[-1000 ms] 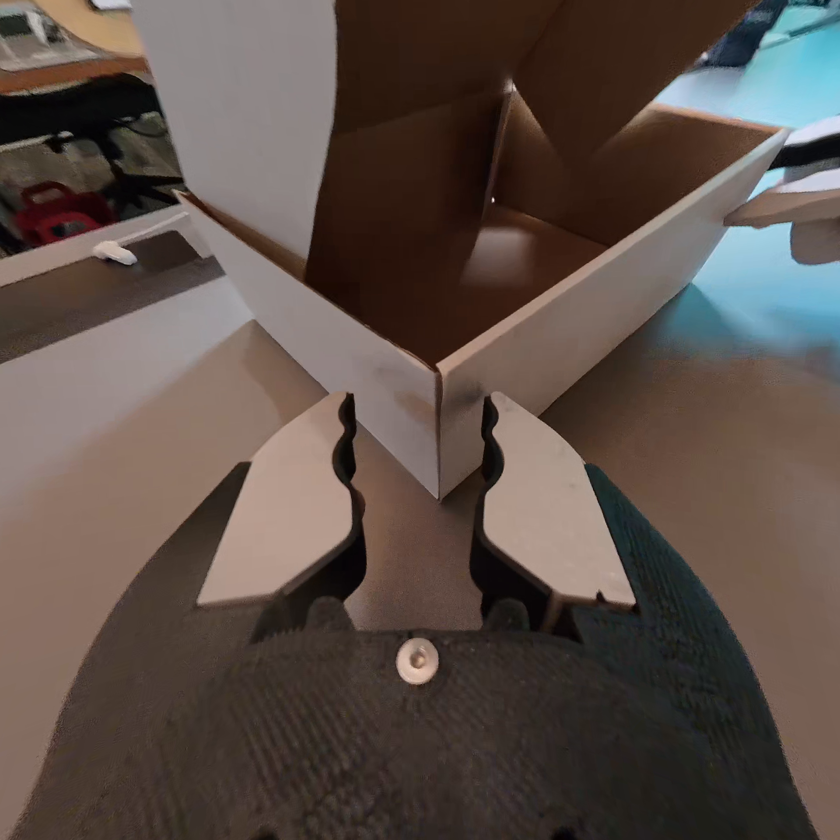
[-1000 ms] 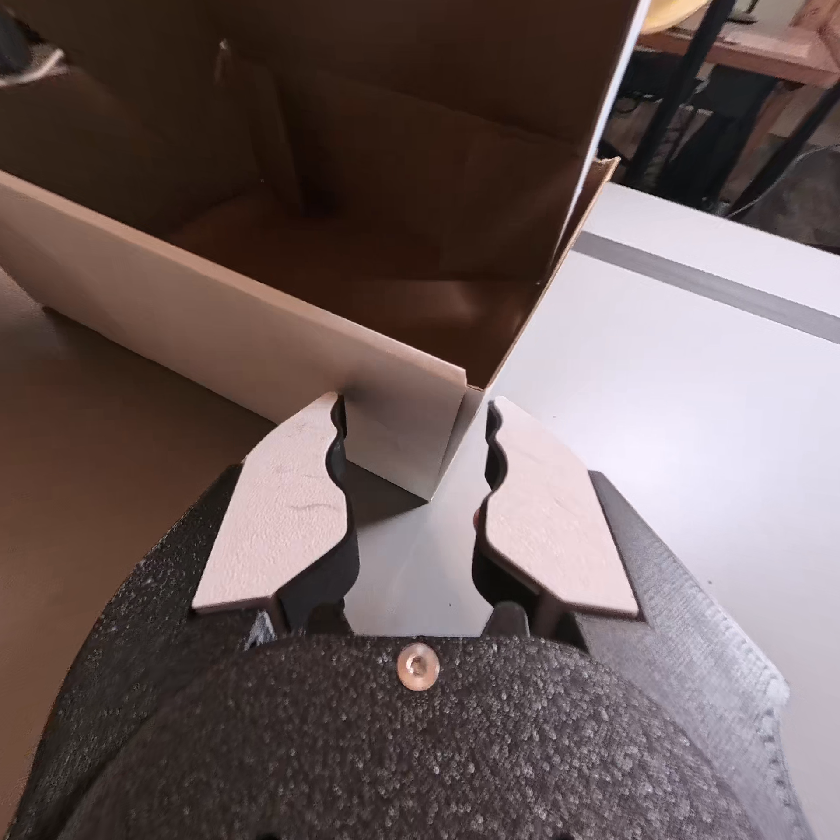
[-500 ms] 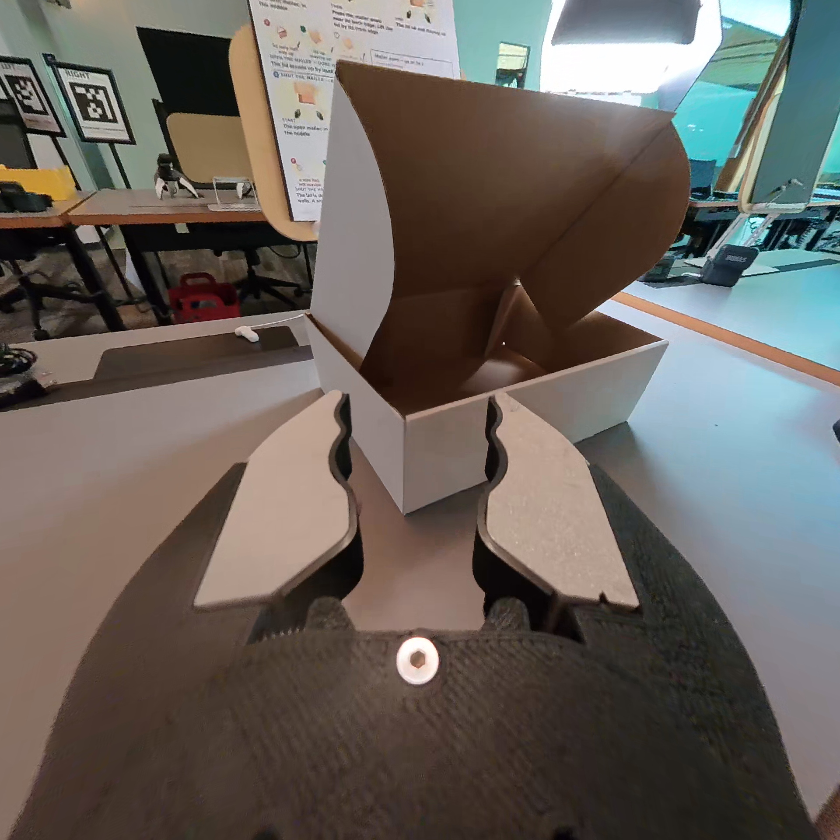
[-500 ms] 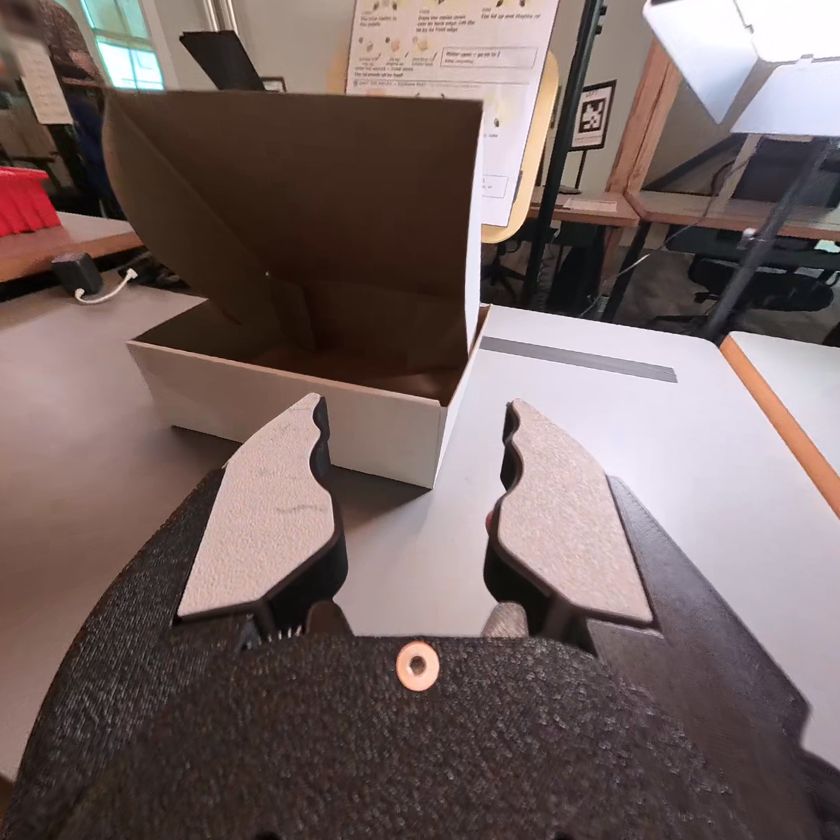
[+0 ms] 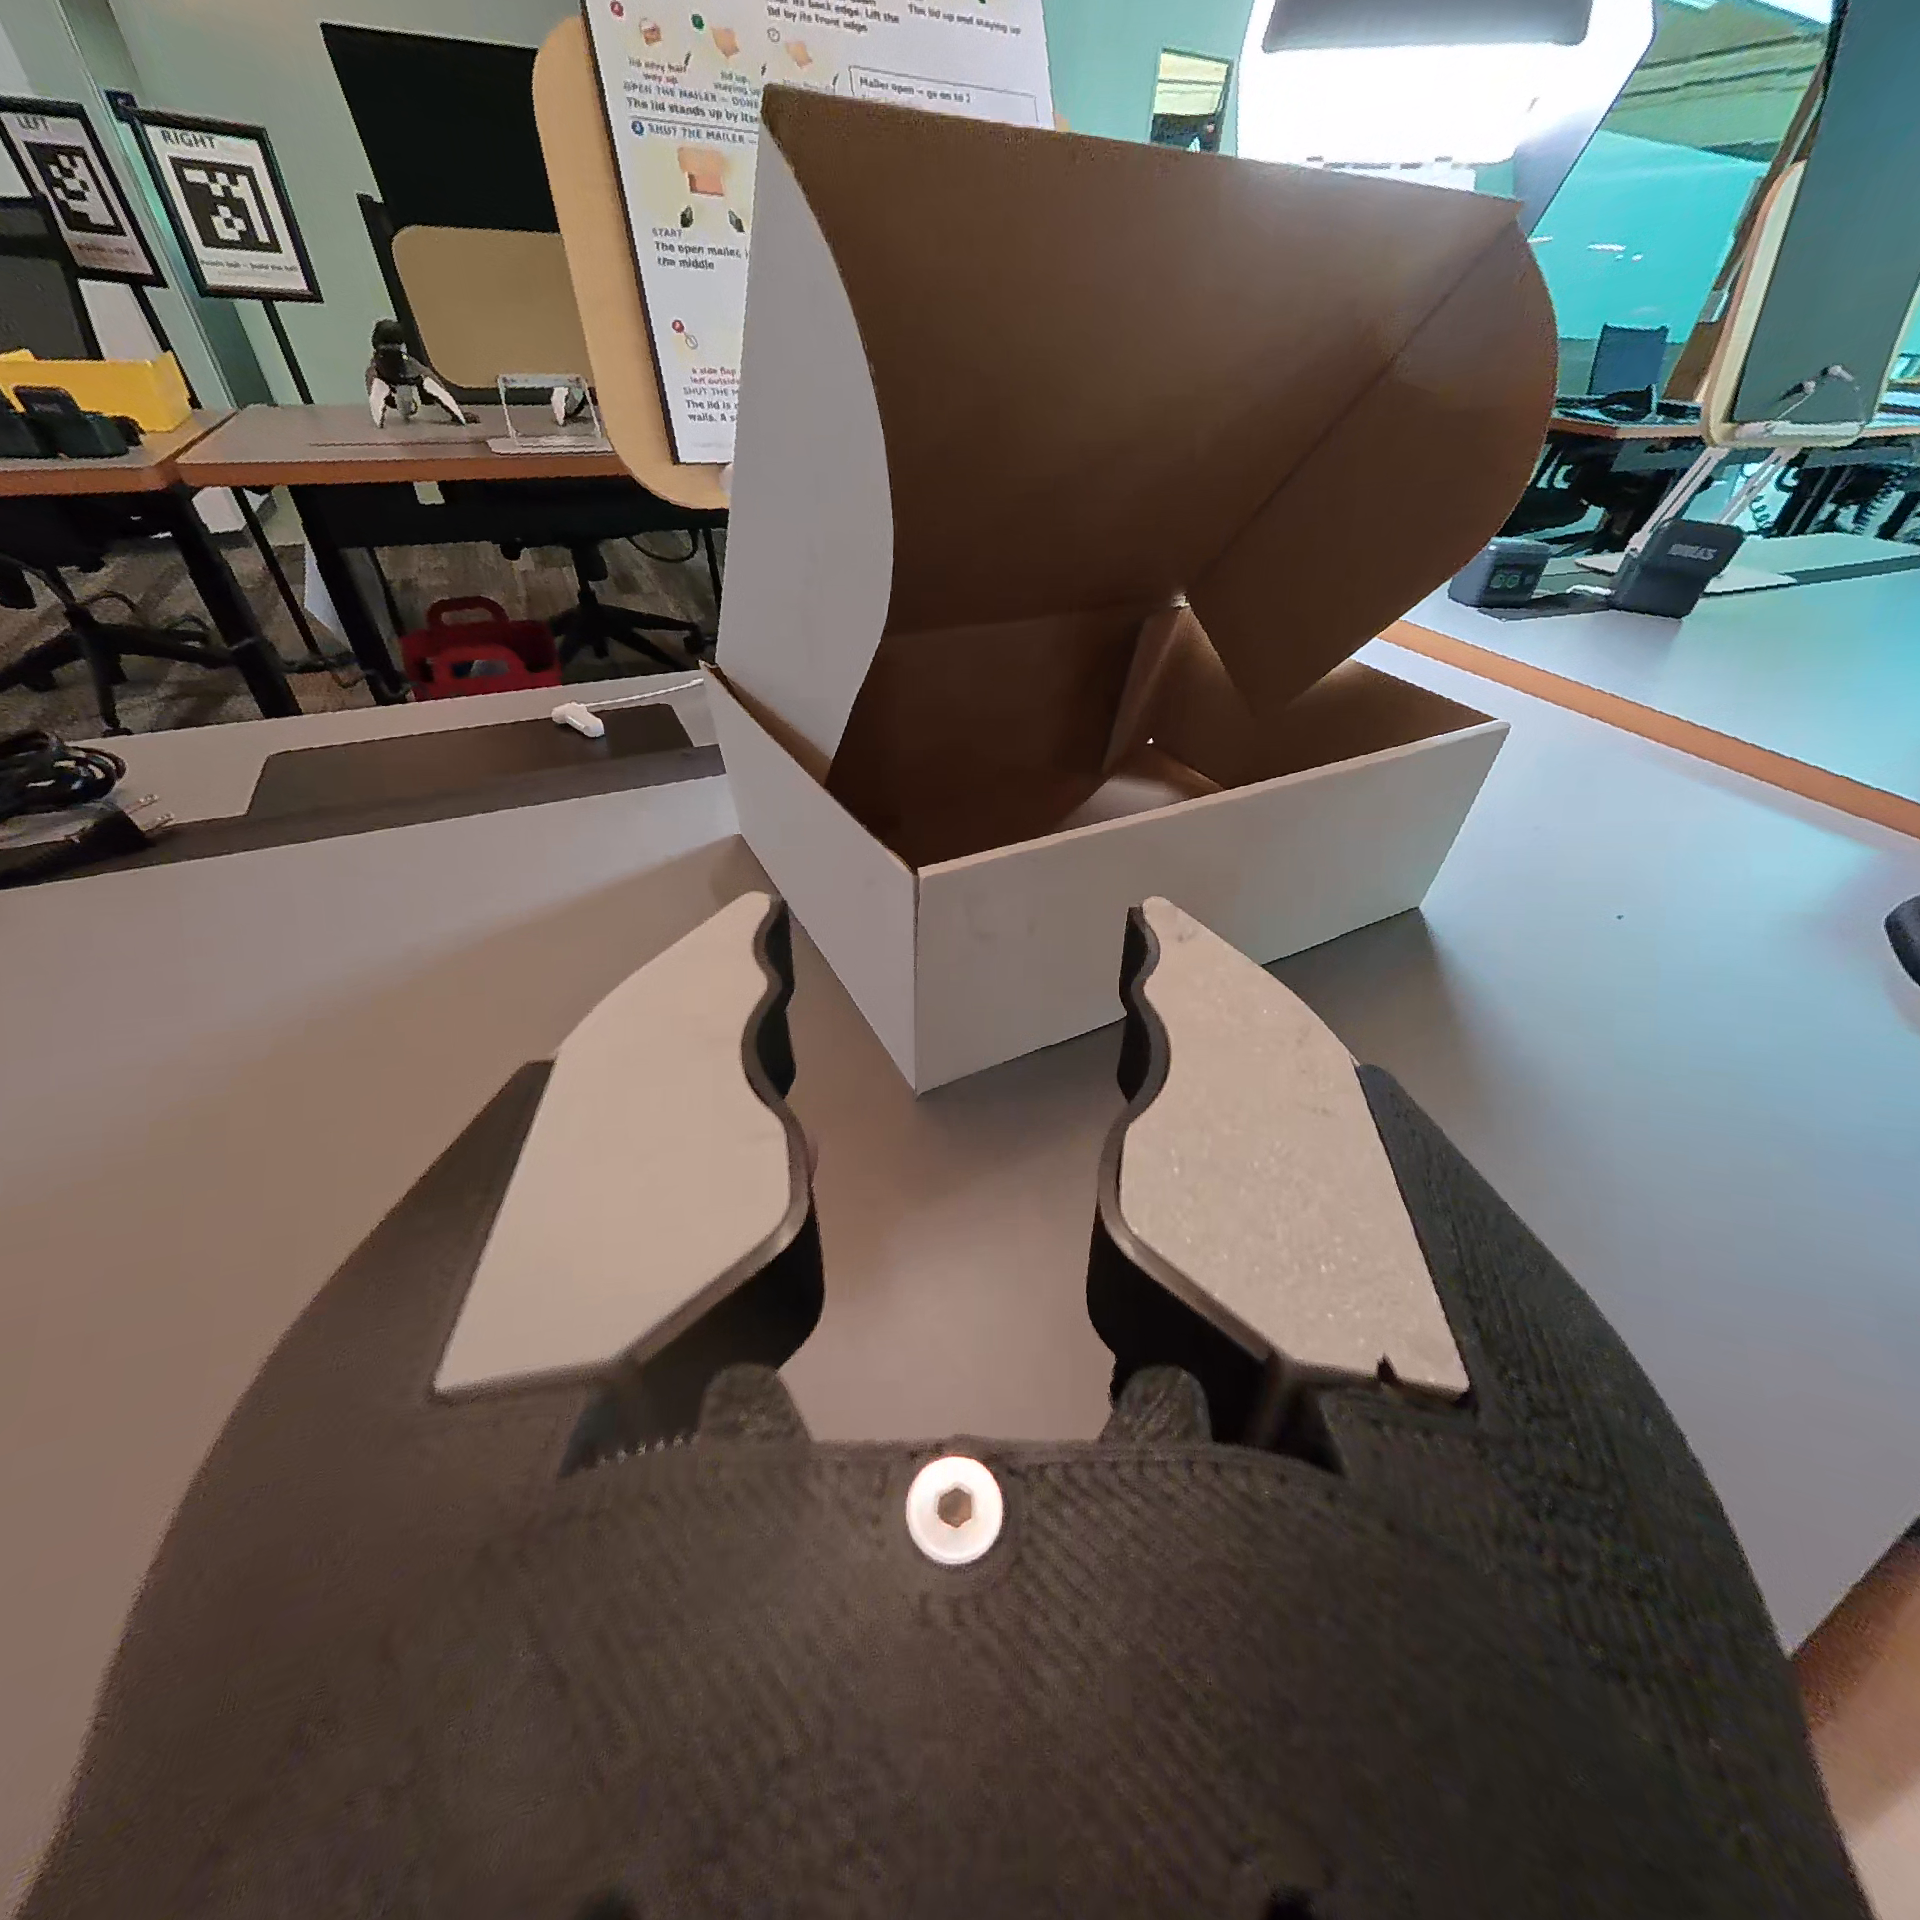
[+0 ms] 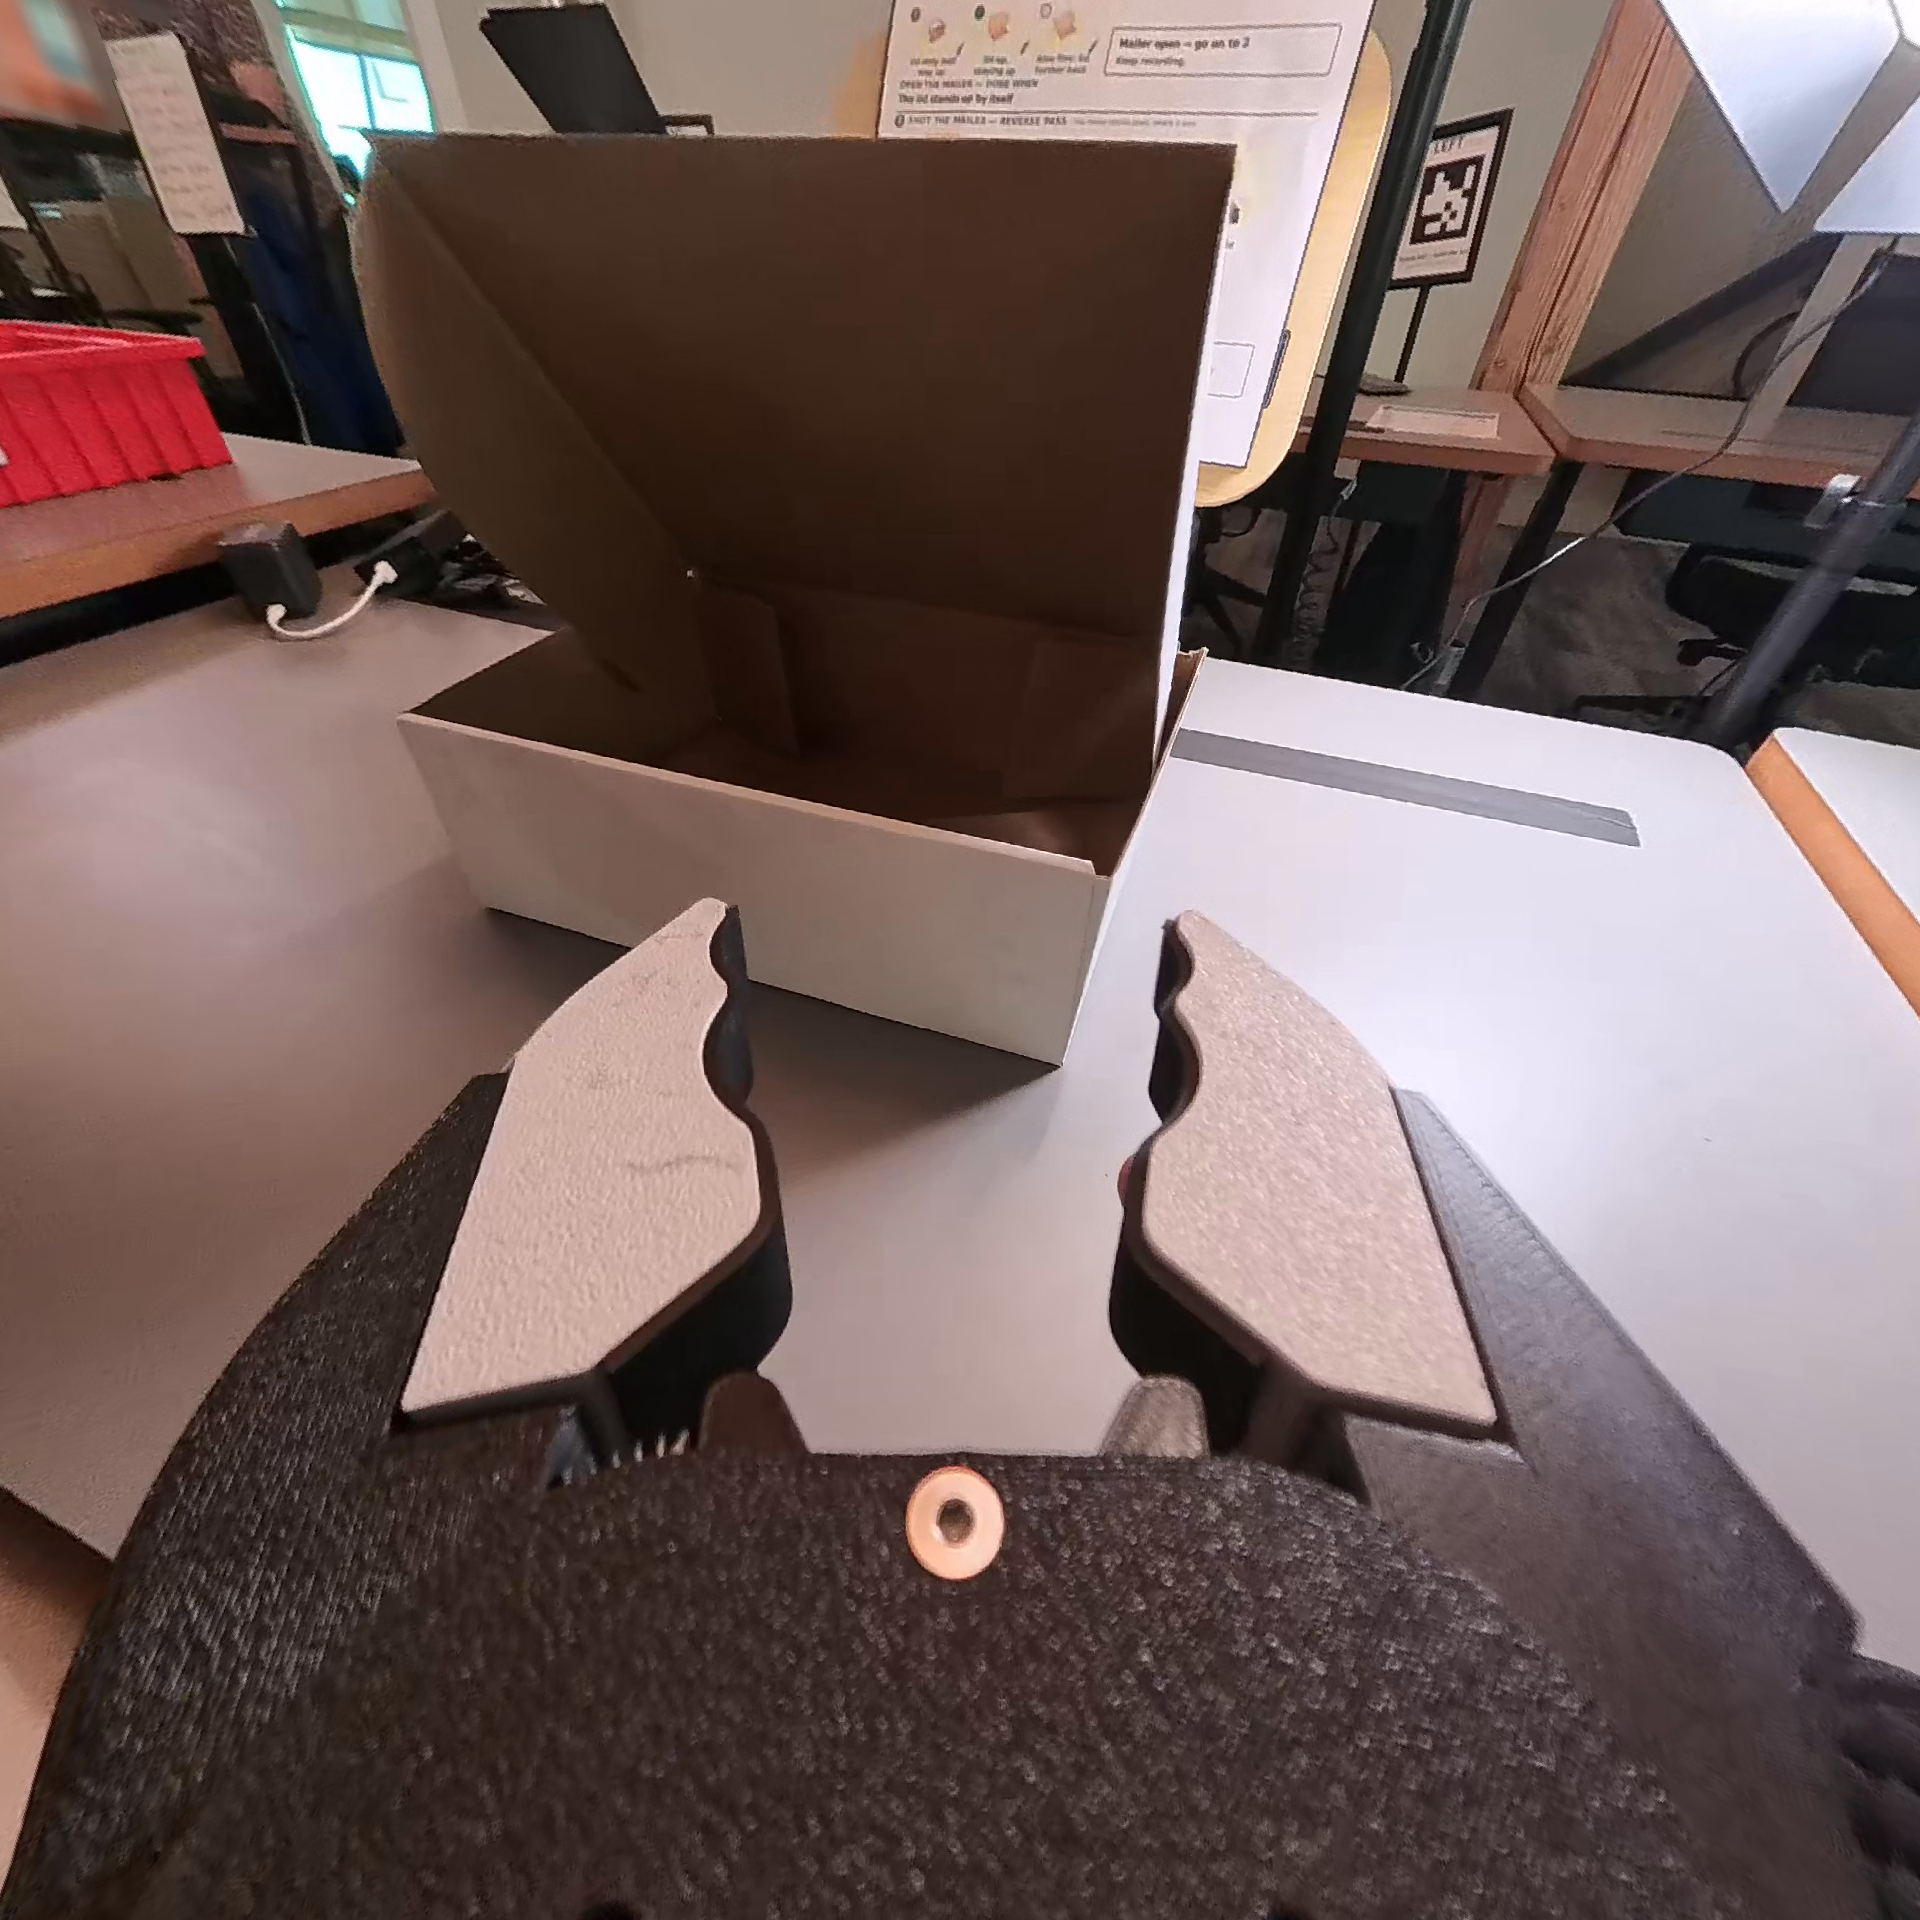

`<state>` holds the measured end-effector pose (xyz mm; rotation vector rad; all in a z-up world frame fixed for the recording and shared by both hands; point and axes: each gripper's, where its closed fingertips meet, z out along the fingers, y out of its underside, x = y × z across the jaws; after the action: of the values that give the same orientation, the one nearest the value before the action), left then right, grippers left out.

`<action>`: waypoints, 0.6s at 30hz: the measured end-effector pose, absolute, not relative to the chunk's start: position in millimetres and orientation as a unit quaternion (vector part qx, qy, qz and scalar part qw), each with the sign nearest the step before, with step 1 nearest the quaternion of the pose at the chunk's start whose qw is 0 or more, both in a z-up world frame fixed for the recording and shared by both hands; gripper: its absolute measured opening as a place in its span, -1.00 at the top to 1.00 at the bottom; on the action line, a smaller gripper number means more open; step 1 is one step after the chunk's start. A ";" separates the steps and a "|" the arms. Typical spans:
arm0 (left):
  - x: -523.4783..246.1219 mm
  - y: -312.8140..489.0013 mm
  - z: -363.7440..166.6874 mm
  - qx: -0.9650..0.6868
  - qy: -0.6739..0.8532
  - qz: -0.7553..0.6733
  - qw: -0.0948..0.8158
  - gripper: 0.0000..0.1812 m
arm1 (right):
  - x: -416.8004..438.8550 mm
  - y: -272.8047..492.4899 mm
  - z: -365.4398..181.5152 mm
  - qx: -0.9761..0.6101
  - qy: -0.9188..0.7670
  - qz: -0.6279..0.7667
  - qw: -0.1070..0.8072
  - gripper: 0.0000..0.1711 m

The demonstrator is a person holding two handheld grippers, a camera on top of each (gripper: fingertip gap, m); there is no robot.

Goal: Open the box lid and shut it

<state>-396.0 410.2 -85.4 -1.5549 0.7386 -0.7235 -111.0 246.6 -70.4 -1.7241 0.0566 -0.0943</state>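
Left gripper (image 5: 956,997) gapes empty before the box (image 5: 1195,914), lid (image 5: 1143,416) raised.

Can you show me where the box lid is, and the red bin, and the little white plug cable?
box lid (image 6: 831,395), right wrist view, brown inner face.
red bin (image 6: 94,416), right wrist view, ribbed side wall.
white plug cable (image 5: 582,717), left wrist view, its white plug end.

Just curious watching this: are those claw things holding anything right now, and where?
Nothing is held. The left hand-held gripper and right hand-held gripper are both open, short of the box.
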 end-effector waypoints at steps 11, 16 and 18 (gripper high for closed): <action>-388.9 415.5 -104.1 -0.688 0.330 -0.290 0.578 0.32 | -102.5 243.5 -72.3 -0.756 0.030 -0.040 0.652 0.12; -394.6 422.9 -109.4 -0.696 0.323 -0.281 0.576 0.32 | -107.1 253.6 -81.2 -0.766 0.022 -0.041 0.641 0.11; -395.9 423.5 -108.3 -0.696 0.321 -0.278 0.579 0.32 | -106.2 254.9 -83.1 -0.771 0.022 -0.048 0.635 0.10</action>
<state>-395.9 423.5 -108.3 -1.6278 0.7516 -0.6513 -106.2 254.9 -83.1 -1.7615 0.0506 -0.1097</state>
